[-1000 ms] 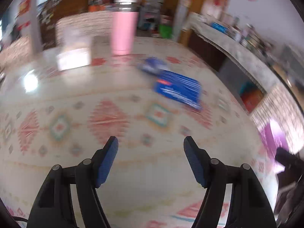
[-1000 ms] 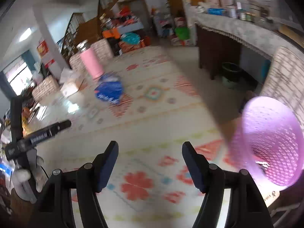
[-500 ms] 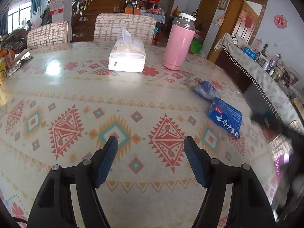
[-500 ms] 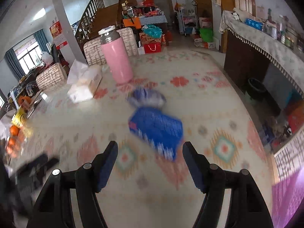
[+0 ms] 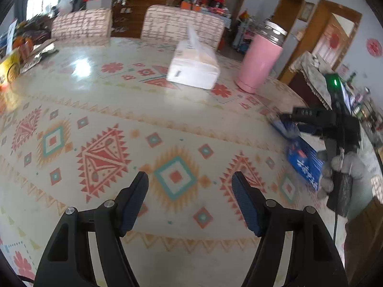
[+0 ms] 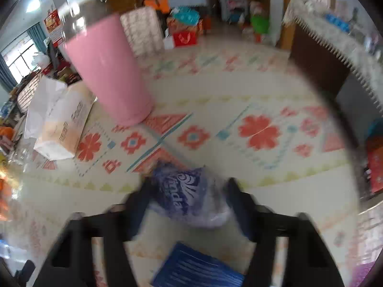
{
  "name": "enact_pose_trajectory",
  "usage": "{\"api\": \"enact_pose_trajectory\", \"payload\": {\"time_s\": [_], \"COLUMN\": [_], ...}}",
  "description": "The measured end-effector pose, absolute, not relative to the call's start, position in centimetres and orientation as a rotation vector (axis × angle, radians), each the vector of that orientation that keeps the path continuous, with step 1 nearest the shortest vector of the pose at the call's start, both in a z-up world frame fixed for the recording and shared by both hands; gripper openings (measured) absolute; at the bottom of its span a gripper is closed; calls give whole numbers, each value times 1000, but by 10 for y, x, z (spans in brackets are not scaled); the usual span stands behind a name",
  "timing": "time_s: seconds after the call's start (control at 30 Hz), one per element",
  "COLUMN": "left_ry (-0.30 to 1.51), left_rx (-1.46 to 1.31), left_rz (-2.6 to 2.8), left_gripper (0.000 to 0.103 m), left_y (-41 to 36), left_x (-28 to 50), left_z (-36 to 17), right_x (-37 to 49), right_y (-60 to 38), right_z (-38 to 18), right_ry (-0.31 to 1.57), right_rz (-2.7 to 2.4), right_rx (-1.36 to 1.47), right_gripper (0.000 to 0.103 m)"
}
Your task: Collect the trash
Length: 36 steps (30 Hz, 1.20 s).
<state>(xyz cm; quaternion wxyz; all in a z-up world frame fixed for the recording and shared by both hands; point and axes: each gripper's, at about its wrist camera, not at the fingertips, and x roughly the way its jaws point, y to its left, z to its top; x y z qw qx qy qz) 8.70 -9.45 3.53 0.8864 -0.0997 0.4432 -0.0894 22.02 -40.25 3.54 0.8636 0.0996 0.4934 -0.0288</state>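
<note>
- The trash here is a crumpled blue wrapper (image 6: 189,196) with white print, lying on the table (image 6: 239,91) right between the right gripper's (image 6: 189,191) fingers.
- That gripper's jaws are closing around it. The shot is blurry, so I can't tell if the pads are actually pressing on it; looks like they're at its sides at most.
- Just behind the wrapper, nearer the camera, there's a flat blue box (image 6: 198,270) lying on the table.
- From the left wrist view you can see the same pair at the table's right edge: wrapper (image 5: 286,126) under the right gripper (image 5: 290,117), blue box (image 5: 302,162) just beside it, and a gloved hand (image 5: 340,167) holding the handle.
- Left gripper (image 5: 190,193) hangs over bare tablecloth, jaws spread wide with nothing in them, well apart from the trash.
- Farther back: a tall pink tumbler (image 6: 107,71) with a metal lid, standing upright.
- Just beside it is a white tissue pack (image 6: 62,124) with a tissue sticking out.
- Tablecloth is cream with red, orange and teal diamond and flower patterns.
- Two woven-pattern chair backs (image 5: 182,24) sit at the far side of the table.
</note>
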Motion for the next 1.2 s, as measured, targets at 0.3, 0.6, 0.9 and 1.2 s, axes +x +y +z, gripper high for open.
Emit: {"api": "enact_pose_trajectory", "payload": {"time_s": [0.3,0.6,0.9,1.2], "left_ry": [947,977,1015,1023], "left_rx": [-286,-227,-257,-265], "left_rz": [-151,-232,-345,-325], "left_gripper": [71,72,73,74], "left_y": [-71,-95,-106,-103], "left_x": [97,94,94,96], "left_z": [30,25,20,18], "right_x": [144,132,114,23], "right_y": [-322,-388,-411,-367], "right_z": [43,67,49,66], "right_ry": [1185,1036,1189,1215], "right_rz": [453,104,216,305], "right_rx": [175,92,316,70], "right_gripper": [58,103,92,92]}}
